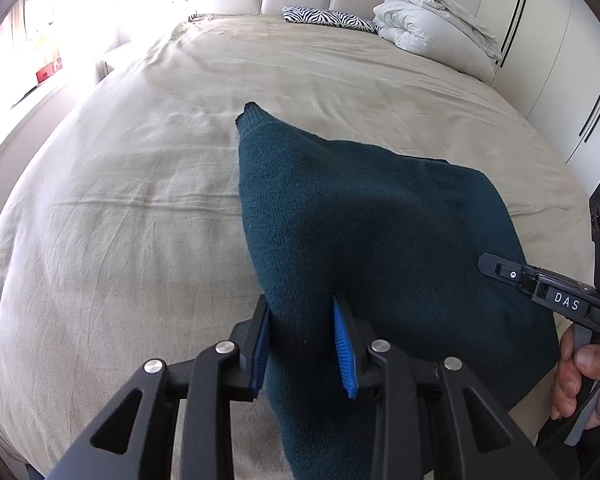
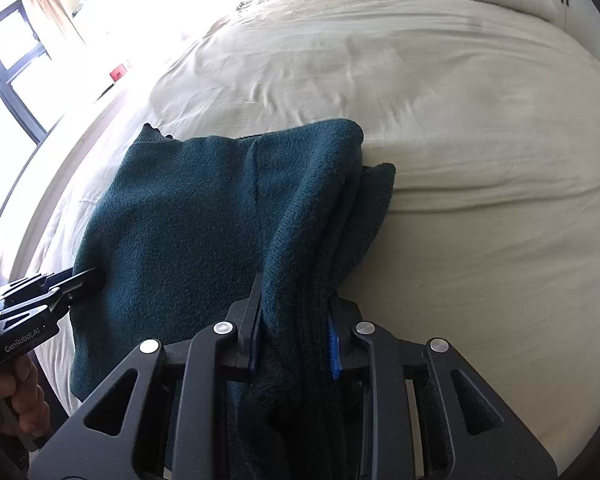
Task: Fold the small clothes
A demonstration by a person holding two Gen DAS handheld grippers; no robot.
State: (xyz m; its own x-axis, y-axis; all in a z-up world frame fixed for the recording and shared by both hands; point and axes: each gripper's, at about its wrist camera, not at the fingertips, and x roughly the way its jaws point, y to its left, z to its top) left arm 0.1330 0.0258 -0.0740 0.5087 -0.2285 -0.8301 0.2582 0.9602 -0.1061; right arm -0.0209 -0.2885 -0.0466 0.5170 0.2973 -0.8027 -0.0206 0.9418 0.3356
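Note:
A dark teal knitted garment [image 1: 380, 232] lies partly folded on the beige bed sheet [image 1: 120, 200], its near edge lifted. My left gripper [image 1: 302, 308] is shut on the garment's near left edge, with cloth bunched between the blue pads [image 1: 342, 344]. In the right wrist view the same garment [image 2: 188, 224] shows a folded stack at its right side. My right gripper [image 2: 294, 292] is shut on that thick right edge. The right gripper [image 1: 488, 262] also appears at the right border of the left wrist view, and the left gripper [image 2: 94, 276] at the left of the right wrist view.
The wide bed [image 2: 480, 160] stretches beyond the garment. A zebra-print pillow [image 1: 328, 20] and a bundled white duvet [image 1: 432, 28] lie at the headboard. White wardrobe doors [image 1: 560, 80] stand to the right, a bright window [image 2: 12, 60] to the left. A person's hand [image 1: 580, 380] holds the right tool.

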